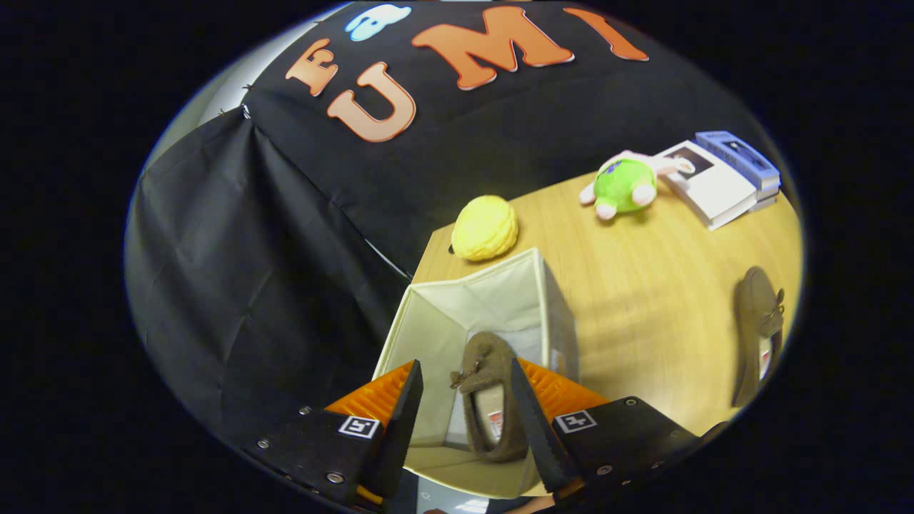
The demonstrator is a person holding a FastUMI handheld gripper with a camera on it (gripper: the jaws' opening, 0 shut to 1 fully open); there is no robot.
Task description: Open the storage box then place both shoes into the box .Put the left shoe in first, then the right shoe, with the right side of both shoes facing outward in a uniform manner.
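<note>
I hold the gripper (465,421) open above the storage box (428,335); one shoe (489,396) stands inside between the fingers, untouched. The second shoe (758,332) lies on the table (643,285) at right of frame, long axis running top to bottom.

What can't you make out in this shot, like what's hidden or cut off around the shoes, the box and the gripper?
- Shoe in the box: gripper view, its heel end is hidden behind the right finger; whether either finger touches it is unclear.
- Storage box: its floor is covered by the shoe and fingers; the near rim is cut off.
- Second shoe on the table: warped at the fisheye edge, label too small.
- Books: covers too small.
- Gripper: open.
</note>
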